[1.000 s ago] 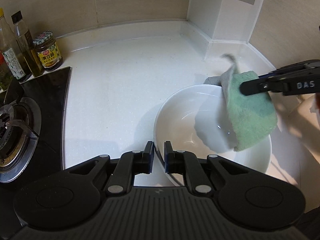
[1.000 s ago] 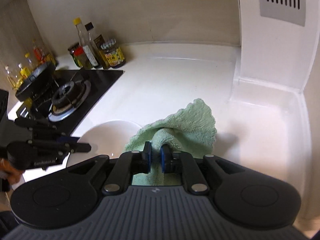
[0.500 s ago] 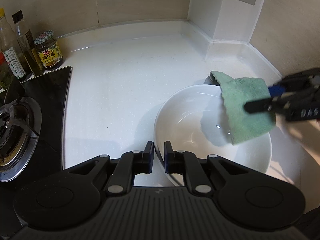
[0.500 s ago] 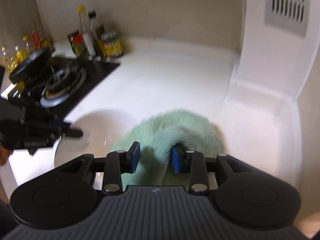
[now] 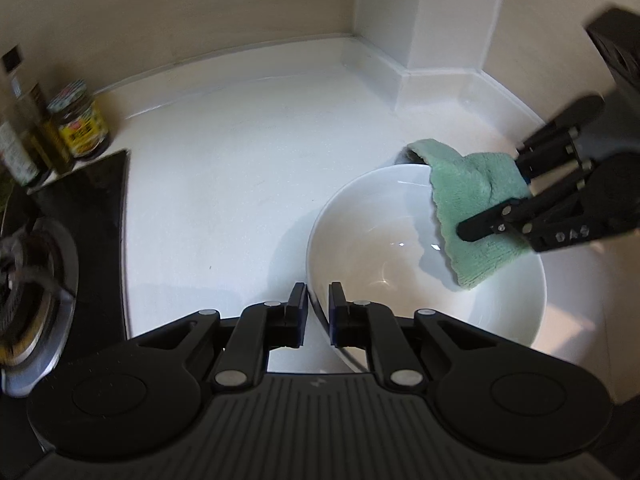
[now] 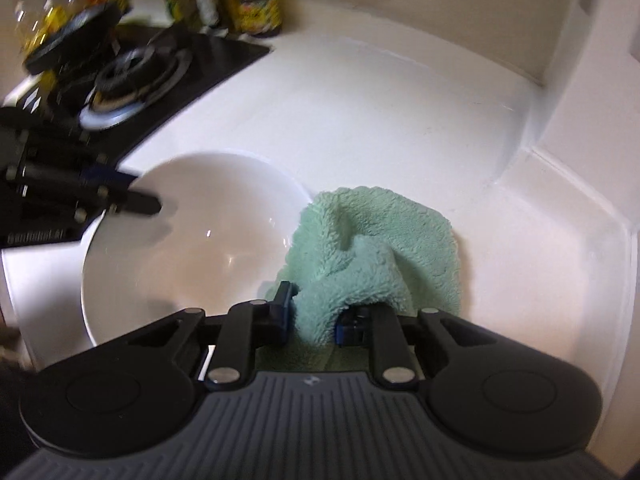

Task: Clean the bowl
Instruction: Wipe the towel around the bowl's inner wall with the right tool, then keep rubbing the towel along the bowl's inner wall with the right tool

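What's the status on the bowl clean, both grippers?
Left gripper clamped on bowl rim. Right gripper just closing on green cloth, draped over far rim. Nothing in the way.

The only lettering that reads clearly is "DAS", in pale capitals on the side of the black two-finger right tool (image 5: pixel 494 216), seen from the left wrist. The dark glass jar with a patterned lid and yellow label (image 5: pixel 82 124), standing on the white worktop (image 5: pixel 240 168) by the black hob, carries red print too blurred to read. The labels of the tall bottles (image 5: pixel 20 136) beside it are illegible as well.
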### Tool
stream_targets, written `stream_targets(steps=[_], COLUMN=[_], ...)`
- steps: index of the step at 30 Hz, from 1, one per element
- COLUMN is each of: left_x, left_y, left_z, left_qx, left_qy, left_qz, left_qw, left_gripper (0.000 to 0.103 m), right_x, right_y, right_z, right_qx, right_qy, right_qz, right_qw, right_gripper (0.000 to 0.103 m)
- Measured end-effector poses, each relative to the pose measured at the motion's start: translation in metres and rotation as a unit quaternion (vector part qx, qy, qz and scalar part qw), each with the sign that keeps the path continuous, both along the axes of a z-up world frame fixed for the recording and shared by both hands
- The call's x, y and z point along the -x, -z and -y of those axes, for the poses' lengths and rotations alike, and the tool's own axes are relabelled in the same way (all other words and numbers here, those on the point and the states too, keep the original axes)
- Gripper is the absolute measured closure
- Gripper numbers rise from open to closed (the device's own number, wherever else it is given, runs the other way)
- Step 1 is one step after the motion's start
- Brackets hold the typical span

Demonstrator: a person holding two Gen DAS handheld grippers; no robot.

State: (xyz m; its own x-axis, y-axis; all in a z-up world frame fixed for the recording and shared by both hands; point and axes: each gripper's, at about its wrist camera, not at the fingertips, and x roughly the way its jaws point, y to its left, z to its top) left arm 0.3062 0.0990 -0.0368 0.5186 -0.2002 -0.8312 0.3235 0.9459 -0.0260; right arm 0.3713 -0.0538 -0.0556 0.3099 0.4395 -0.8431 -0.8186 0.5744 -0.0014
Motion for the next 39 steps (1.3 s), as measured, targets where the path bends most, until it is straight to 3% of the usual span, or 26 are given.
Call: stream_targets(steps=[2, 10, 14, 18, 22, 27, 32, 36, 39], left_x=[-0.002, -0.011, -0.006, 0.009, 0.010, 0.000, -0.002, -0.006, -0.009], left_y=[0.000, 0.000, 0.001, 0.002, 0.006, 0.007, 0.006, 0.005, 0.005], left_z=[0.003, 0.007, -0.003, -0.012, -0.009, -0.002, 0.009, 0.017, 0.020], left_qx=[-0.012, -0.022, 0.022, 0.070, 0.073, 0.029, -0.022, -0.050, -0.047], left_qy=[0.024, 0.068, 0.010, -0.073, -0.085, -0.029, 0.065, 0.129, 0.156], left_qz=[0.002, -0.001, -0.009, -0.018, -0.027, -0.023, -0.008, -0.004, -0.005], left_qw=[0.9996, 0.9974, 0.9997, 0.9947, 0.9933, 0.9989, 0.9976, 0.9904, 0.9866], left_gripper=[0.092, 0.092, 0.088, 0.085, 0.087, 0.097, 0.095, 0.093, 0.094], right_x=[-0.008, -0.023, -0.023, -0.021, -0.014, -0.001, 0.001, -0.007, -0.008], right_y=[-0.003, -0.013, -0.011, -0.007, -0.001, 0.002, 0.001, -0.001, -0.003], right_z=[-0.005, -0.042, -0.043, -0.030, -0.016, -0.010, -0.021, -0.043, -0.067], right_qx=[0.018, 0.035, 0.034, 0.018, 0.002, 0.028, 0.086, 0.112, 0.115], right_qy=[-0.018, -0.058, -0.059, -0.035, -0.004, -0.035, -0.104, -0.129, -0.171], right_qz=[-0.012, 0.026, 0.028, 0.022, 0.010, -0.016, -0.032, 0.008, 0.039], right_qw=[1.000, 0.997, 0.997, 0.999, 1.000, 0.999, 0.990, 0.985, 0.978], right_gripper=[0.087, 0.089, 0.090, 0.090, 0.090, 0.088, 0.083, 0.085, 0.085])
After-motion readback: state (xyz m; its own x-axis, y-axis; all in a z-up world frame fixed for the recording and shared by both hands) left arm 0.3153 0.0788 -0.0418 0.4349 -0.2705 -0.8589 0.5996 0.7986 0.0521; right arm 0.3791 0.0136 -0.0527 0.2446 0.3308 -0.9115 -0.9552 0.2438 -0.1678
